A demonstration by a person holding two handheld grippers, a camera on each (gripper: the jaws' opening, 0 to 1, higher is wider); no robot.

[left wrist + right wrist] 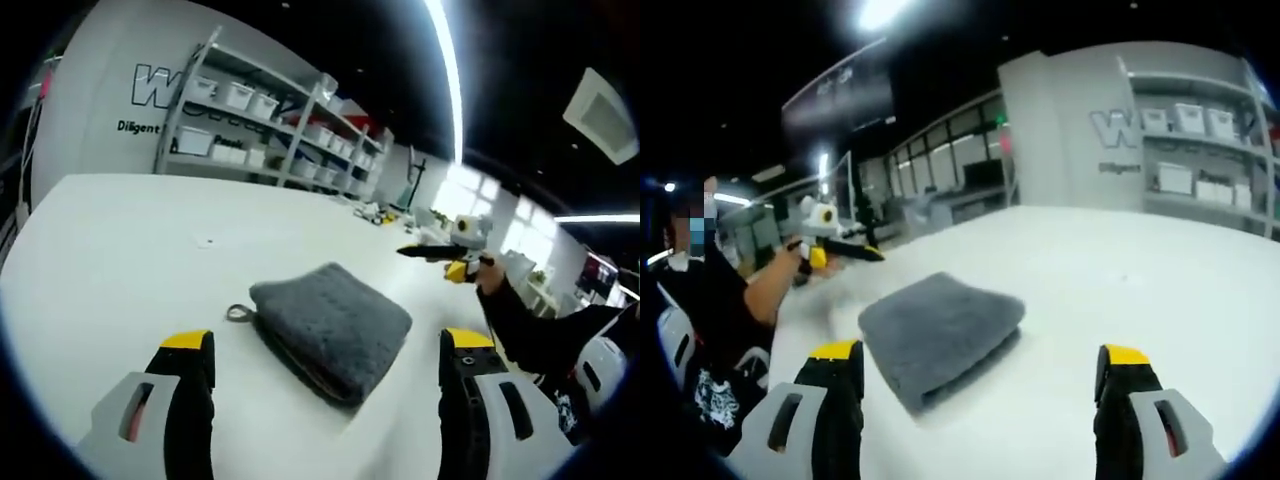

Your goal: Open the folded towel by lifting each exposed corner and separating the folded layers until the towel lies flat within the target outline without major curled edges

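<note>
We hold the left gripper and the right gripper with jaws spread wide, gripping nothing. Just beyond them the grey towel lies folded on the white table, its loop showing.

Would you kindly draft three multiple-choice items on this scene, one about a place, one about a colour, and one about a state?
1. Where does the towel lie?
A. on the white table
B. on a shelf
C. on the floor

2. What colour is the towel?
A. red
B. grey
C. yellow

3. What state is the towel in?
A. spread flat
B. hanging from a gripper
C. folded in layers

Answers:
1. A, since it rests on the tabletop ahead of the left gripper and the right gripper.
2. B, as it looks grey in both views.
3. C, because stacked layers show along its edge, and both grippers are open and apart from it.
</note>
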